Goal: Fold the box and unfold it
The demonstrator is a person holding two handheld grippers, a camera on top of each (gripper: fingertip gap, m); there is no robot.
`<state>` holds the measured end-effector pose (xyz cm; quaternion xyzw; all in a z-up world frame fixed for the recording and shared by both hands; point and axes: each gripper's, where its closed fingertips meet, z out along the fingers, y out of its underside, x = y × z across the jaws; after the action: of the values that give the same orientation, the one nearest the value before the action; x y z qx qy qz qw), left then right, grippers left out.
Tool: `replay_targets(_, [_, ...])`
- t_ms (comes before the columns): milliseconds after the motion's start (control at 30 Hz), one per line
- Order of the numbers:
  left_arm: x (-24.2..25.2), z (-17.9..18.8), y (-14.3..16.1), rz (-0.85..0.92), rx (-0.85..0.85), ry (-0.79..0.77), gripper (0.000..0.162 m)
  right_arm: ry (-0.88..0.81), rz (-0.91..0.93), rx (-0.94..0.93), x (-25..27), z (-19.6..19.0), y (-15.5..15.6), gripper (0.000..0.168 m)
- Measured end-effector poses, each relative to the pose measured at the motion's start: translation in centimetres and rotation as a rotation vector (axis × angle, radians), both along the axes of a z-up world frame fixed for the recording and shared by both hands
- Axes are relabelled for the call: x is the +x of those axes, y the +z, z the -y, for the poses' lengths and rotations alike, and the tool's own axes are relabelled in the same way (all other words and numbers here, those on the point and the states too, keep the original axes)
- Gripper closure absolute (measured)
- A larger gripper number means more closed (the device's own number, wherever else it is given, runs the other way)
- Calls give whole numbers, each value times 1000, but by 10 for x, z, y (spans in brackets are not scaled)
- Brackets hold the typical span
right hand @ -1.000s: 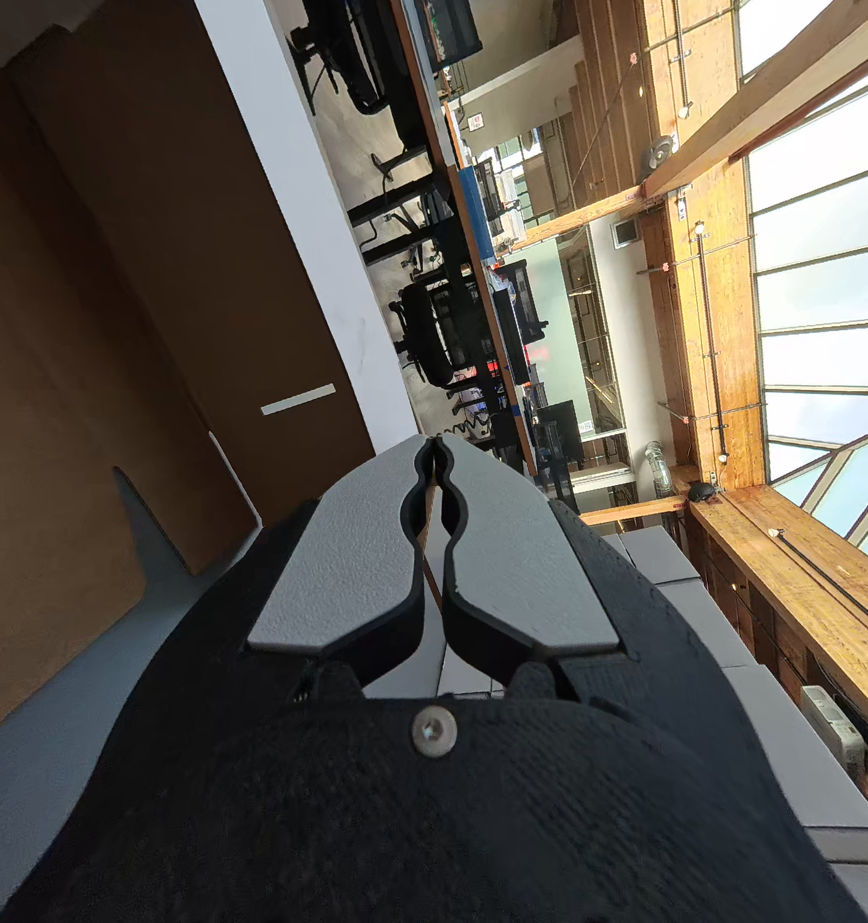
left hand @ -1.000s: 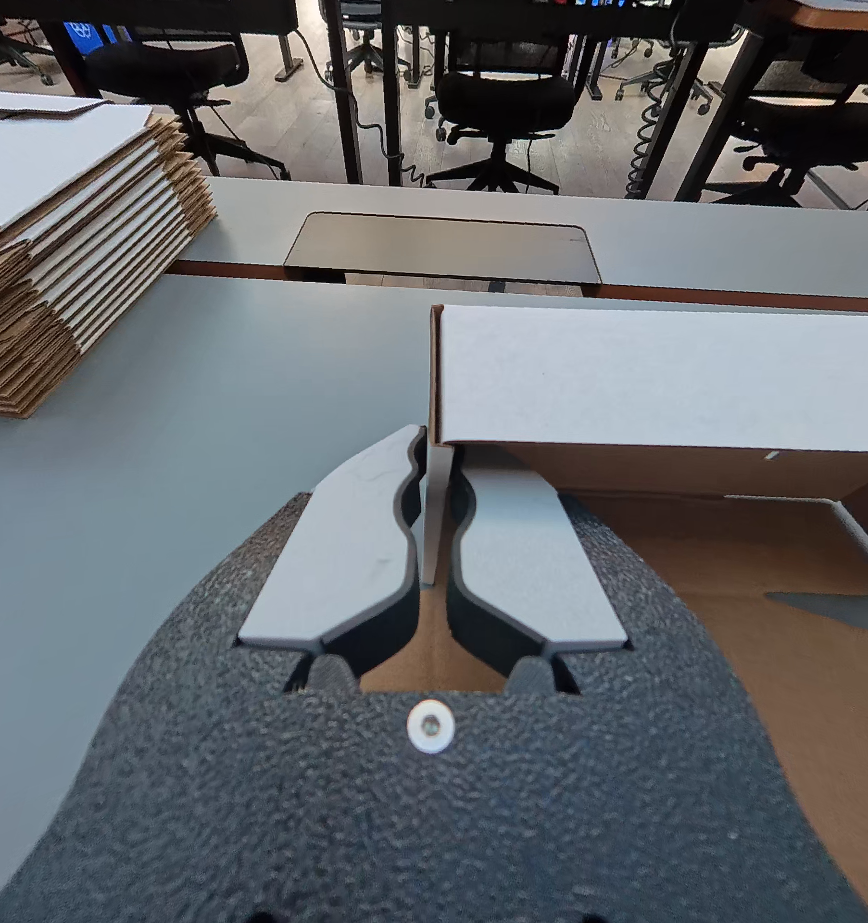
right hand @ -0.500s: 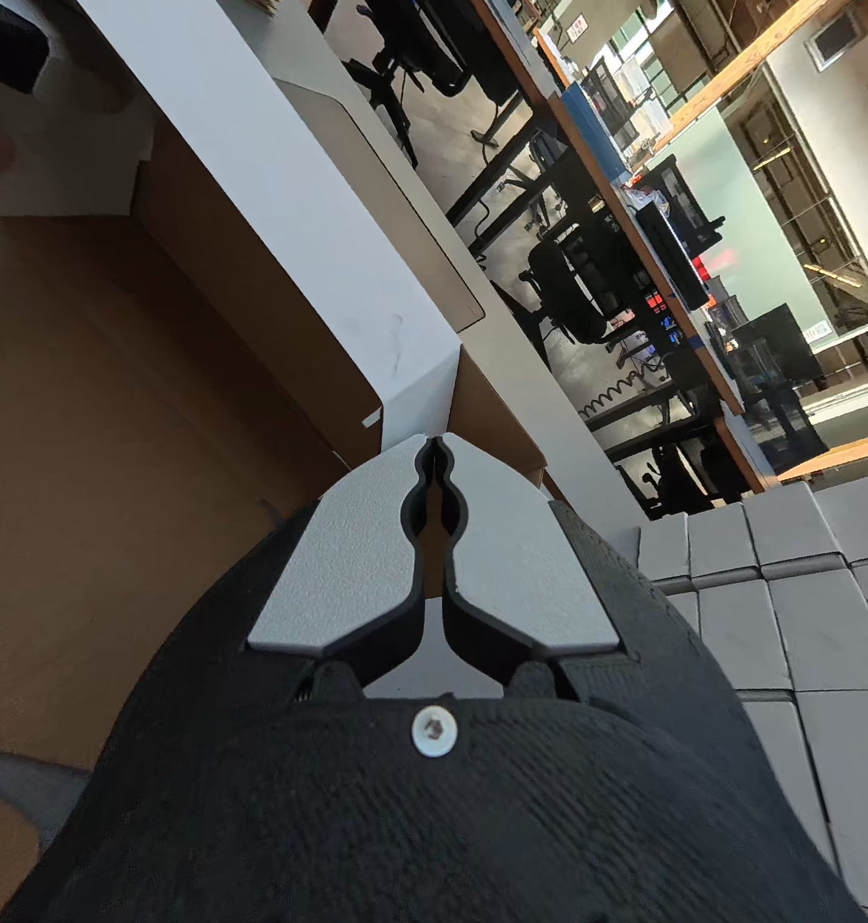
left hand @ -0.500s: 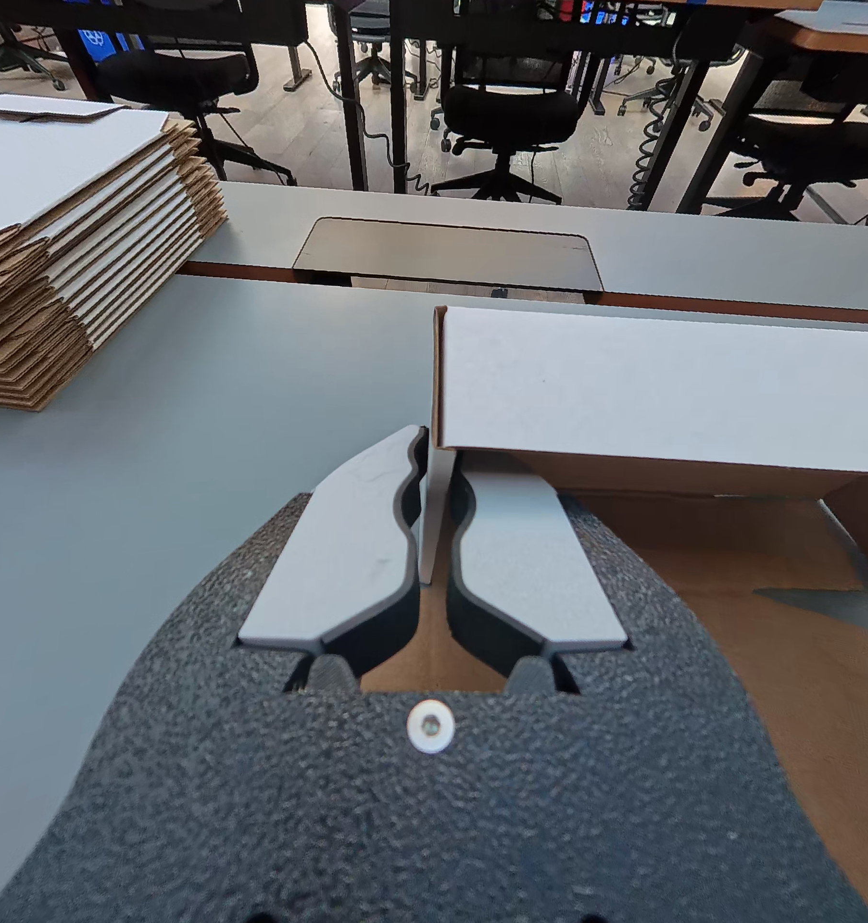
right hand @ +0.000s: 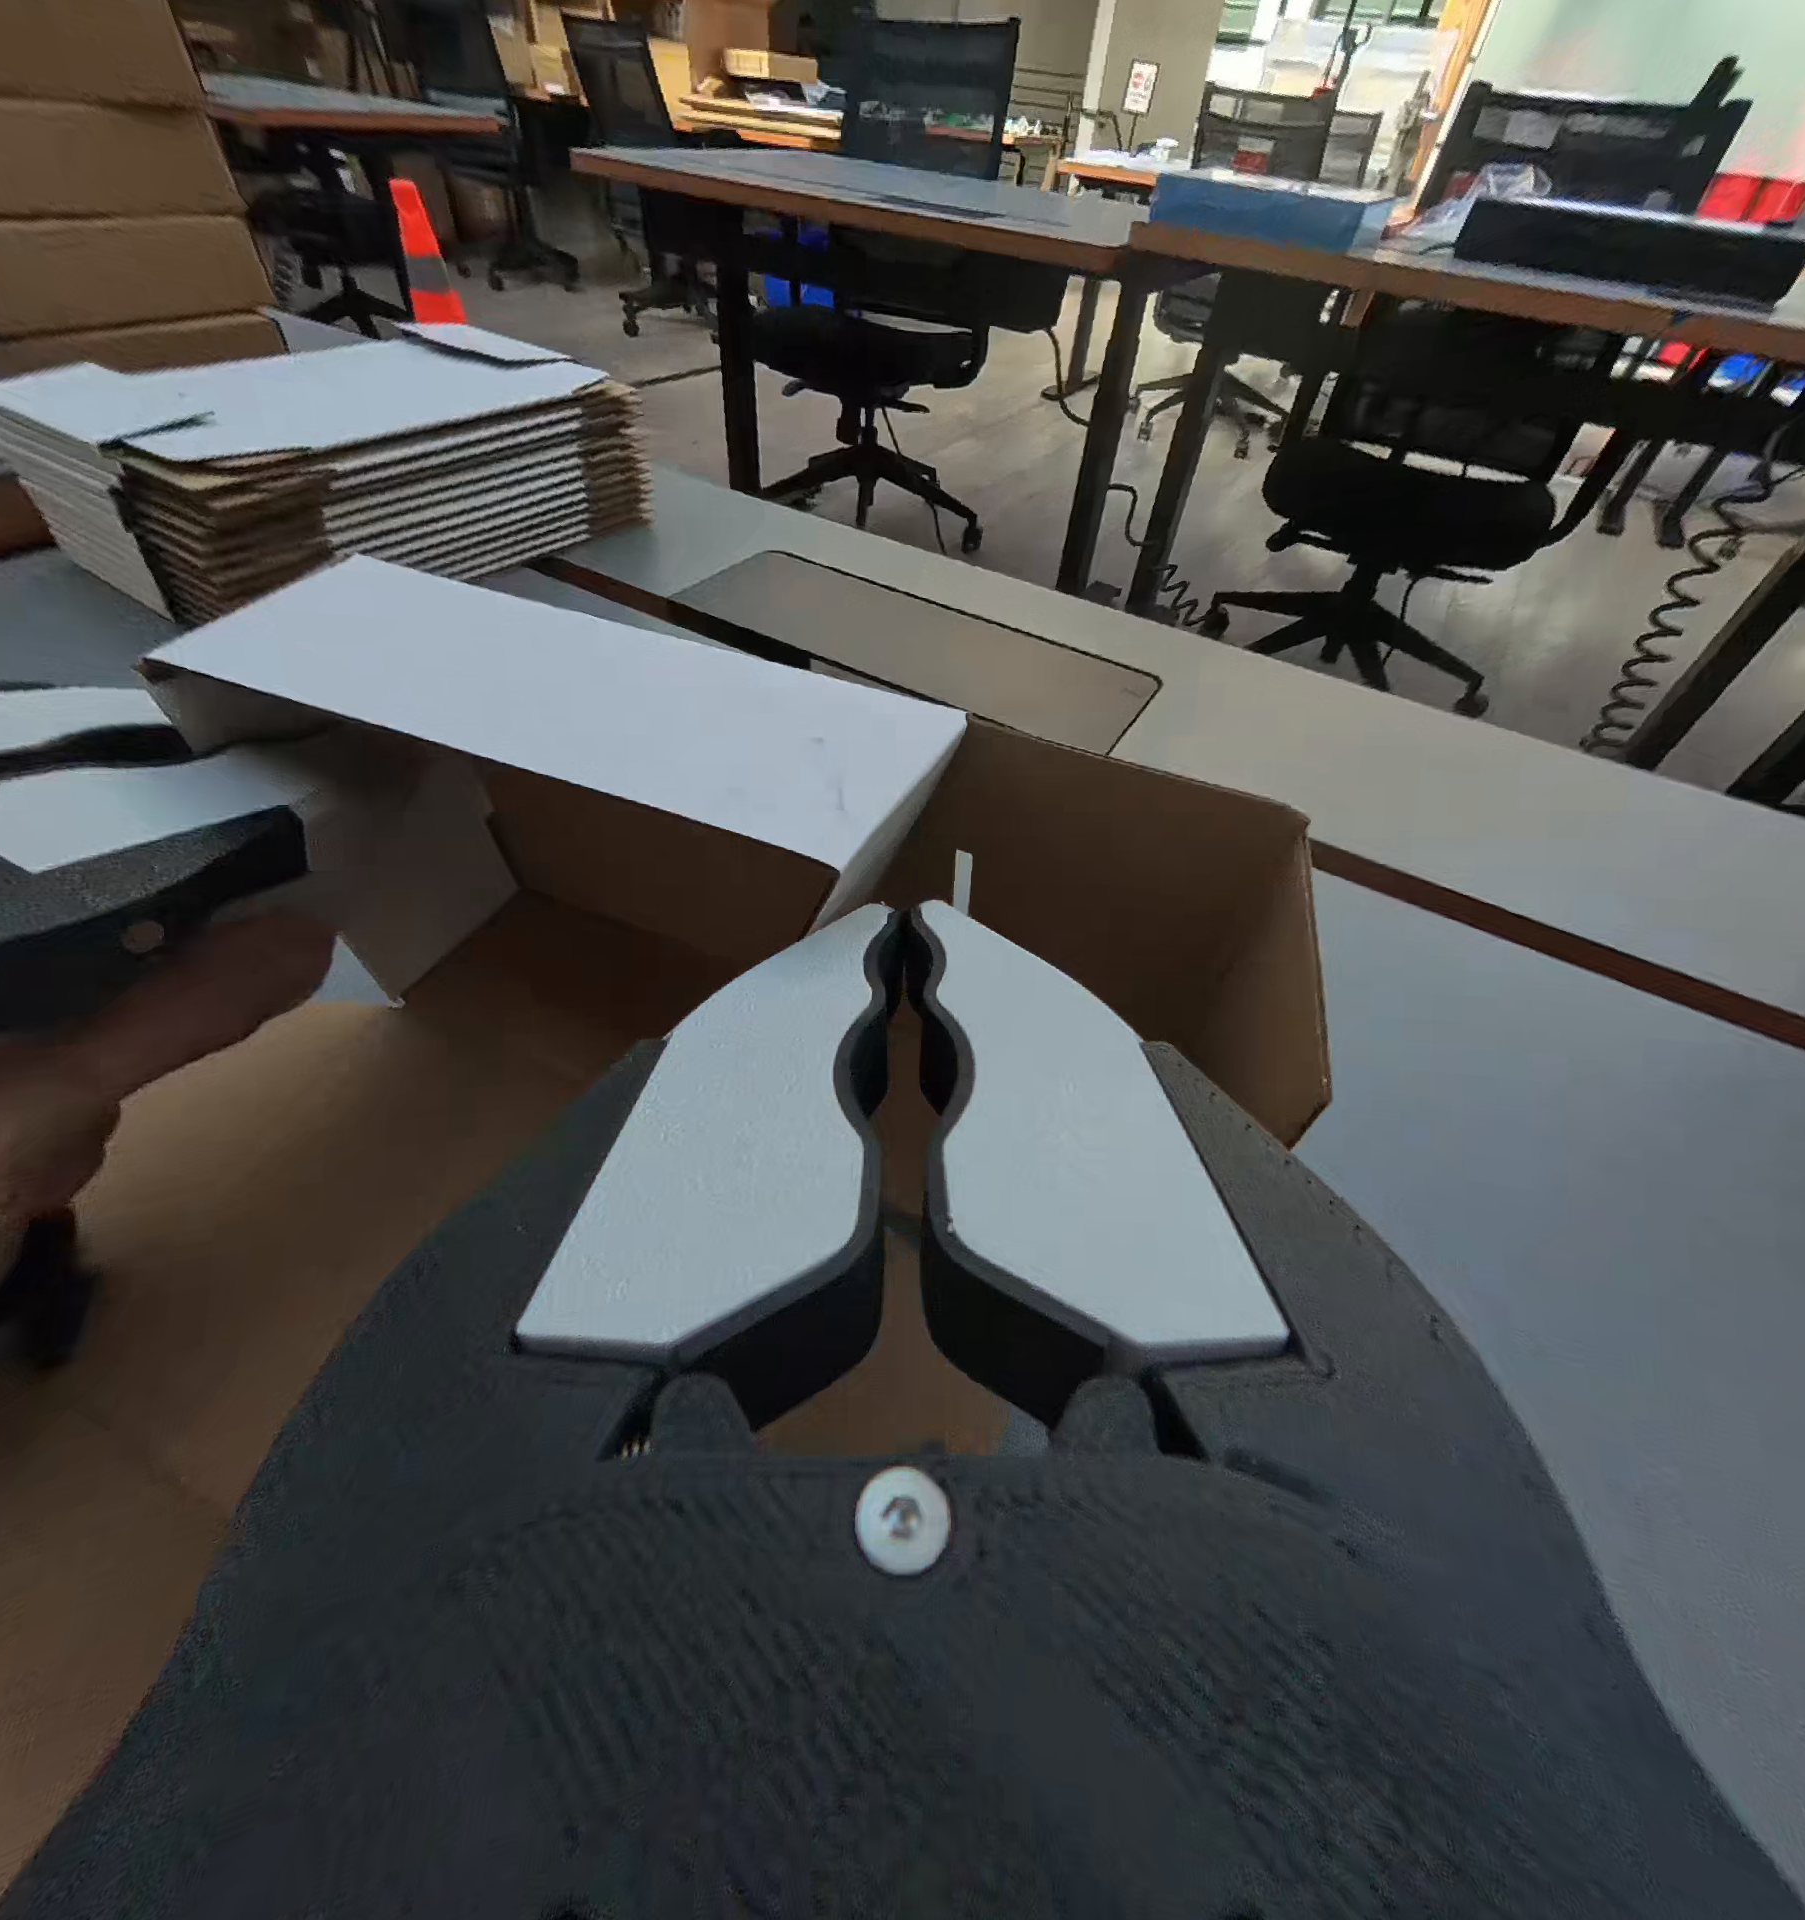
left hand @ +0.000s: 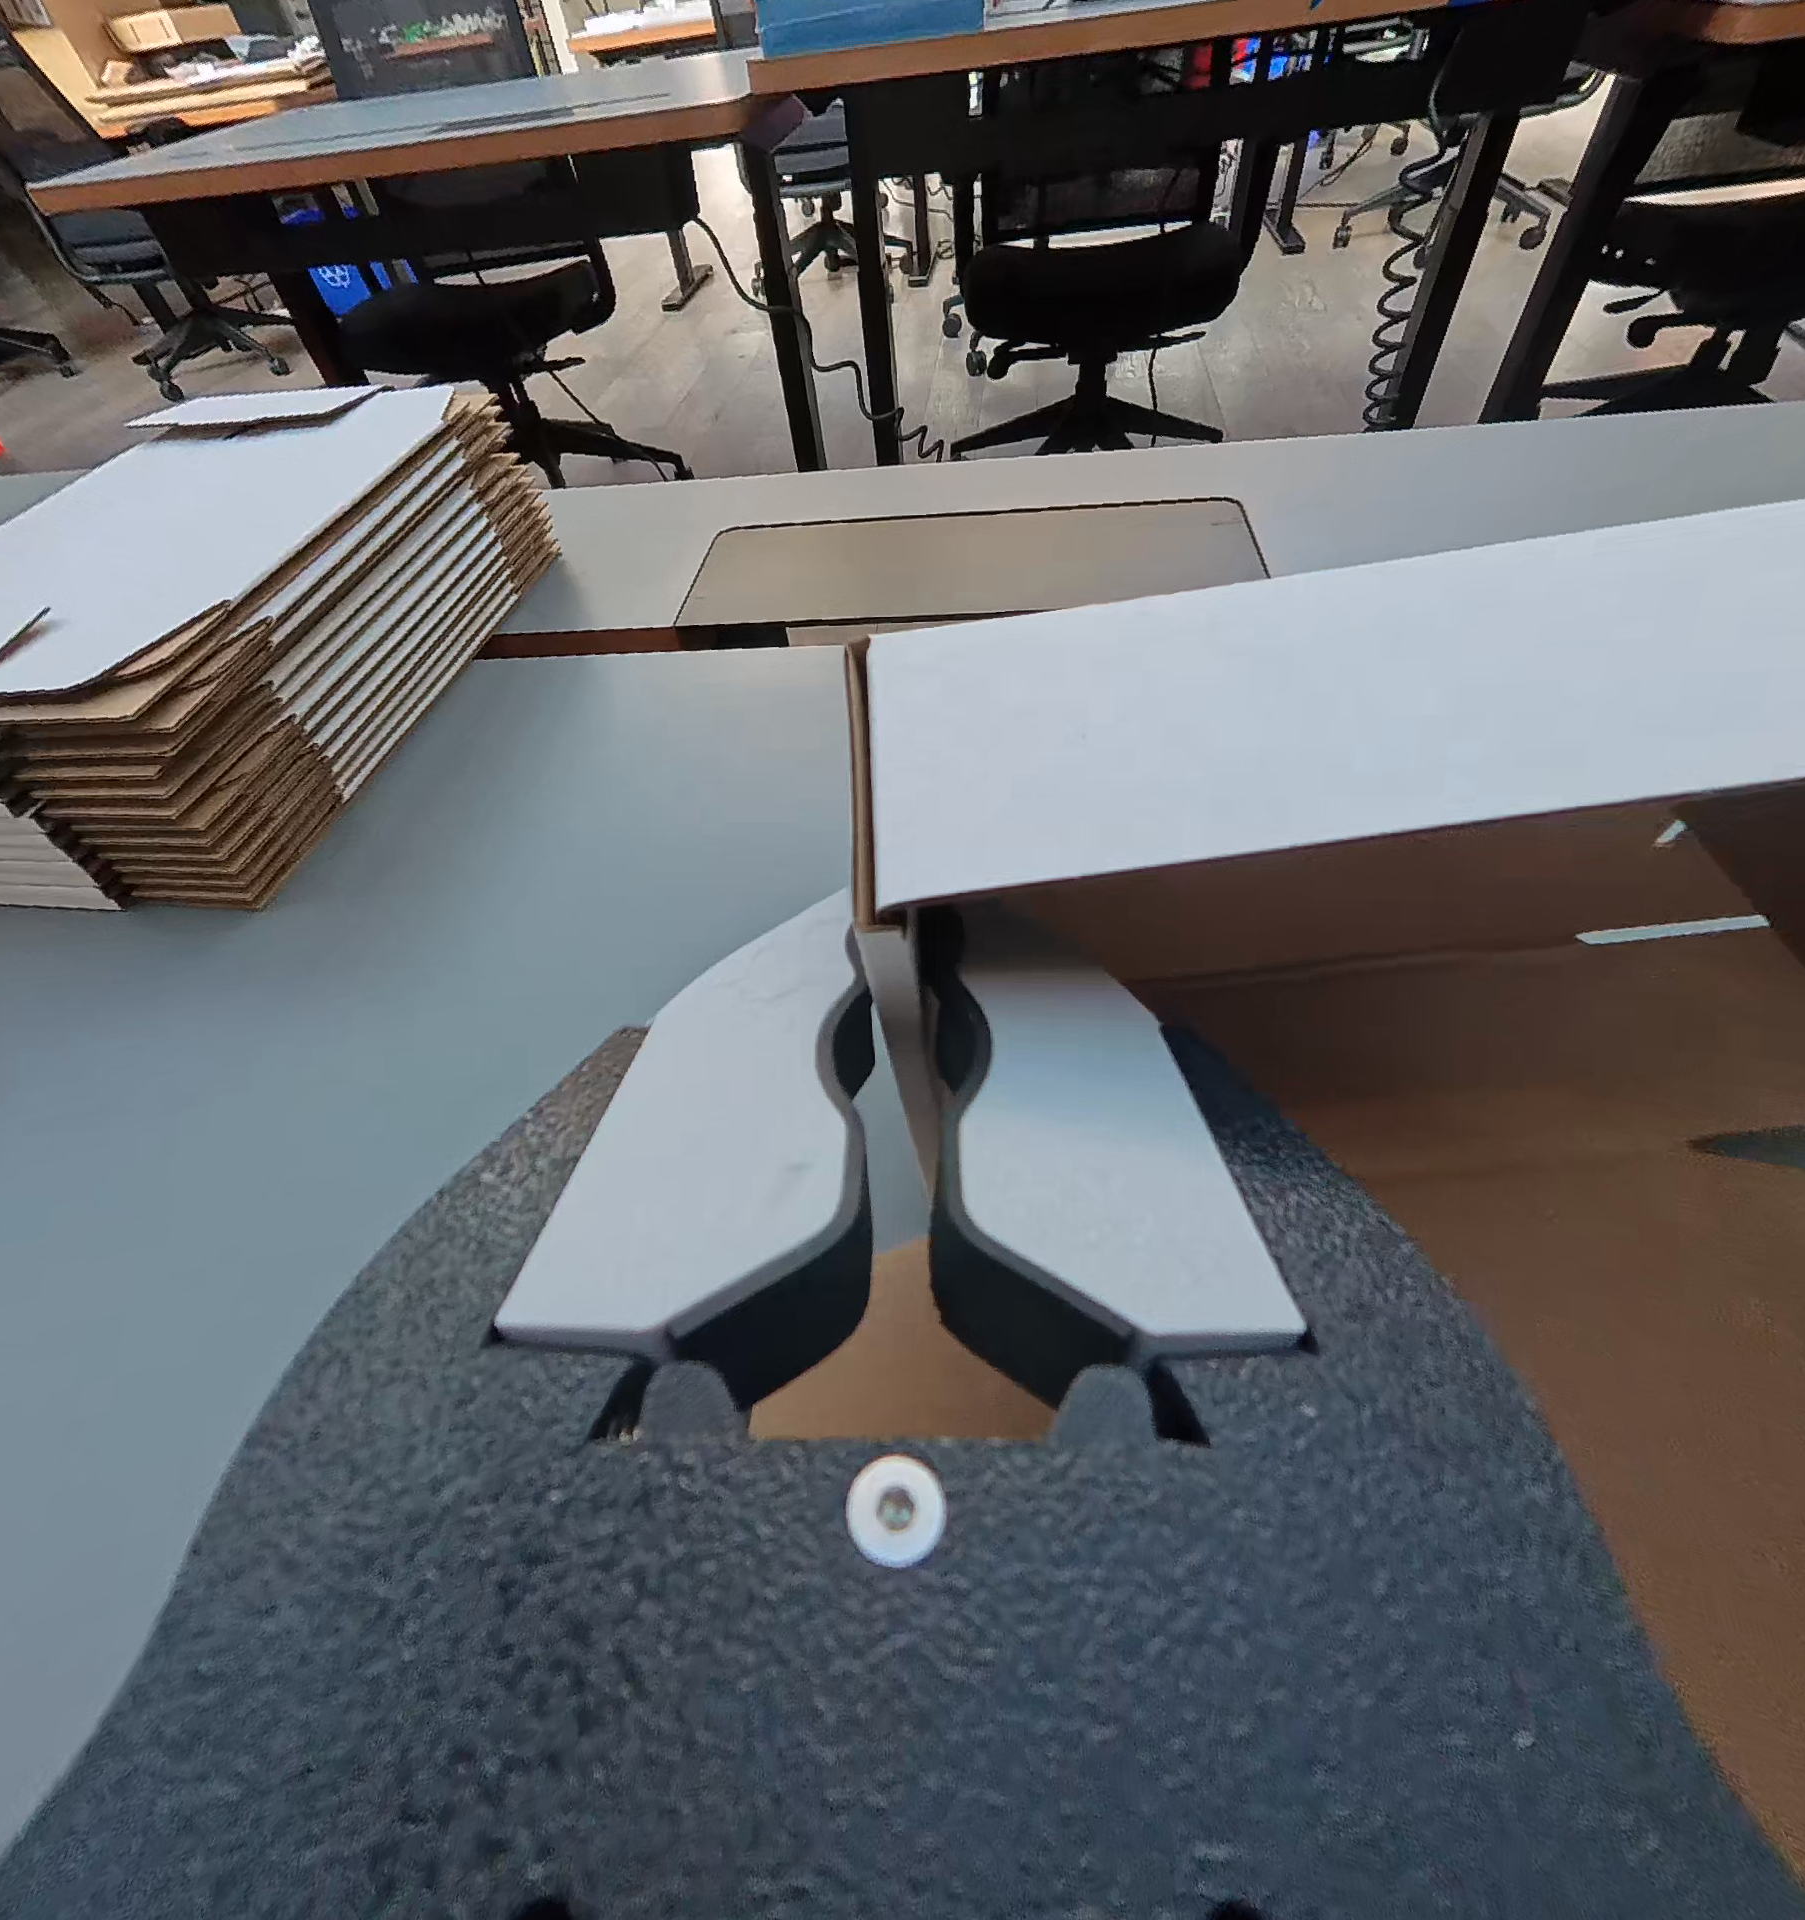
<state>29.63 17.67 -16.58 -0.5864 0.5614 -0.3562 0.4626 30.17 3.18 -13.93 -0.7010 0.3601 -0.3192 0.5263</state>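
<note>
The cardboard box [left hand: 1500, 1299] lies open on the grey table, brown inside and white outside. Its white long panel [left hand: 1293, 727] leans over the brown floor. My left gripper [left hand: 903, 997] is shut on the box's upright left side flap [left hand: 900, 1039], right under the panel's left corner. In the right wrist view the white panel [right hand: 586, 717] spans the back and the brown right side flap [right hand: 1137, 935] stands up. My right gripper [right hand: 903, 914] is shut inside the box near that flap's base, with nothing seen between its tips. The left gripper [right hand: 98, 831] and a hand show at left.
A stack of flat cardboard blanks [left hand: 233, 686] sits at the table's back left, also seen in the right wrist view [right hand: 358, 468]. A recessed cable hatch [left hand: 971, 561] lies behind the box. Office chairs [left hand: 1095, 301] and desks stand beyond the table edge.
The right wrist view has rolled from sideways to upright and now looks across the box. The white panel leans further over the box. My left gripper keeps its hold on the left flap.
</note>
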Motion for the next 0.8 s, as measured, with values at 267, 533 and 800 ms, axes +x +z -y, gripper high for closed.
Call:
replay_targets(267, [-14,1,35,89,83,19,156,180,-357,768,-18,-15,22,168])
replay_targets(533, [-26,24,20,76,235,-47,150,479,-532,1386,-41,-23,69,168])
replay_targets(800, [-33,25,15,60,226,-73,151,498,-561,1432,-50,-23,68,168])
